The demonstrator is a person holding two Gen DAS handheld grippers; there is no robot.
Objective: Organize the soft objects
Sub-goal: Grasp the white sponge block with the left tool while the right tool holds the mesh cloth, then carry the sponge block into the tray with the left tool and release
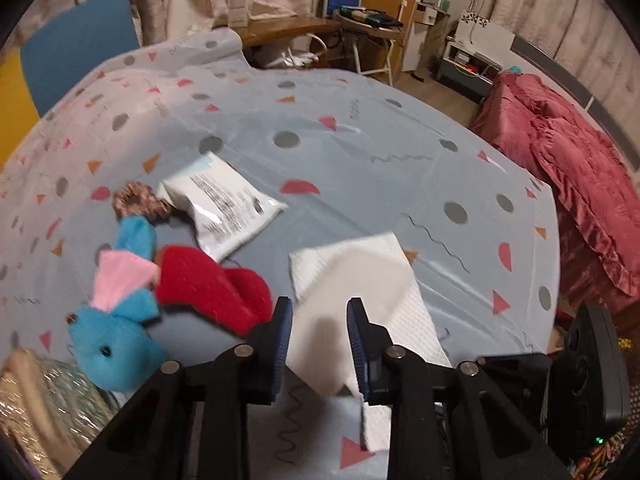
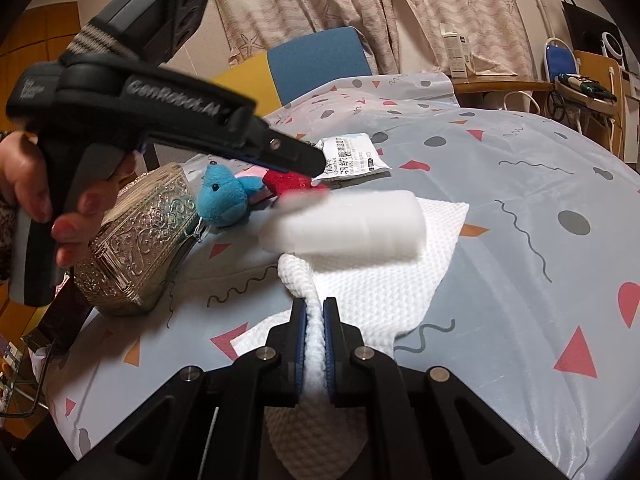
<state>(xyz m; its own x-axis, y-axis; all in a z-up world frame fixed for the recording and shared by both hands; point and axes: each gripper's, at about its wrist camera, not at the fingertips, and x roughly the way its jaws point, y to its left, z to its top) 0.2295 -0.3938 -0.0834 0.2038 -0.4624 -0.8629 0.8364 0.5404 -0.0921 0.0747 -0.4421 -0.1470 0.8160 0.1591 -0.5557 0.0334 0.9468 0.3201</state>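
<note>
My right gripper (image 2: 316, 306) is shut on a bunched fold of the white waffle cloth (image 2: 384, 280), which lies spread on the table. A blurred white roll (image 2: 340, 224) sits over the cloth's far part and is also in the left wrist view (image 1: 352, 276). My left gripper (image 1: 320, 312), held by a hand (image 2: 24, 184), hangs above the table with its jaws drawn close and nothing between them. Left of it lie a red plush (image 1: 208, 284) and a blue plush (image 1: 112, 344) with a pink fin. Beyond them are a brown scrunchie (image 1: 138, 202) and a white packet (image 1: 224, 204).
An ornate metallic box (image 2: 136, 252) stands at the table's near left, beside the blue plush. The table (image 1: 360, 152) wears a light blue patterned cover. A blue chair (image 1: 76, 48) stands behind it, and a pink bedspread (image 1: 580, 184) lies off its right edge.
</note>
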